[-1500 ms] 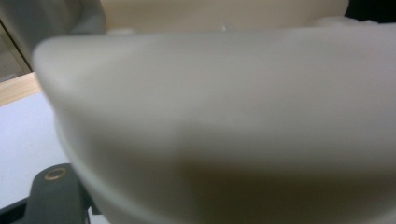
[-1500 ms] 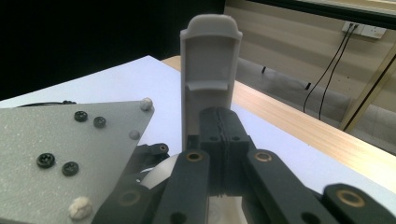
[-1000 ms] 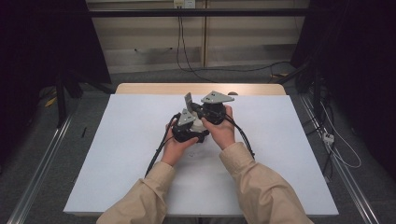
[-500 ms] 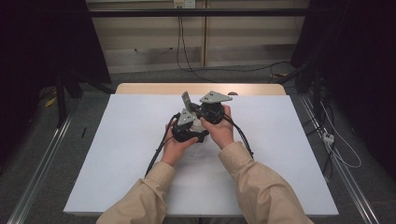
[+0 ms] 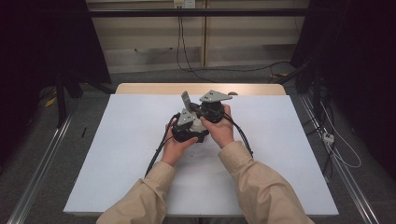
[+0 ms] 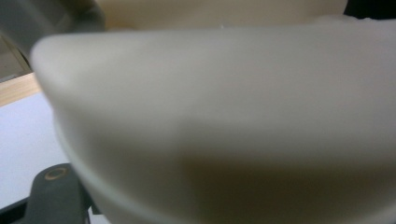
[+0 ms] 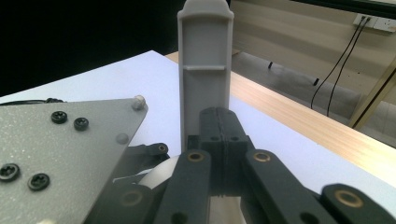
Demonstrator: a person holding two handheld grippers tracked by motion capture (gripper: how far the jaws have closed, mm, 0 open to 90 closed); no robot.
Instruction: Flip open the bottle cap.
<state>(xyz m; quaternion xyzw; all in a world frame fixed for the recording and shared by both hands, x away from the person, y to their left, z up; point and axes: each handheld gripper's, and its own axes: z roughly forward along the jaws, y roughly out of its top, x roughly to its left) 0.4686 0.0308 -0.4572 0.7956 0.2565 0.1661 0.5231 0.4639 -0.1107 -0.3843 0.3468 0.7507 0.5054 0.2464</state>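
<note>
1. the worktop point(image 5: 116, 154) is a wide white surface with a strip of bare wood along its far edge. in the right gripper view that wooden edge runs past on the right.
2. a person's two forearms in beige sleeves point(image 5: 261, 186) come in from the near side and meet at the middle of the worktop.
3. the left hand point(image 5: 173, 148) and the right hand point(image 5: 223, 130) sit close together, each wrapped round its own tool, with black cables trailing back toward the person.
4. the left tongs point(image 5: 187, 127) lie low by the worktop, their grey three-cornered plate facing up. they are closed narrow, and i cannot tell whether anything sits between them.
5. the right tongs point(image 5: 211, 110) are just beyond and to the right of the left tongs, almost touching them. in the right gripper view the right tongs point(image 7: 219, 126) have both black jaws pressed flat together with nothing between them.
6. a pale cream rounded shape point(image 6: 224, 116) lies very close to the lens in the left gripper view, too blurred to say what it is.
7. the grey upright strip point(image 5: 185, 99) stands between the two tools, just past the left tongs' plate, at the middle of the worktop. in the right gripper view the same grey upright strip point(image 7: 205, 70) rises straight up right behind the closed jaws. i cannot tell what holds it.
</note>
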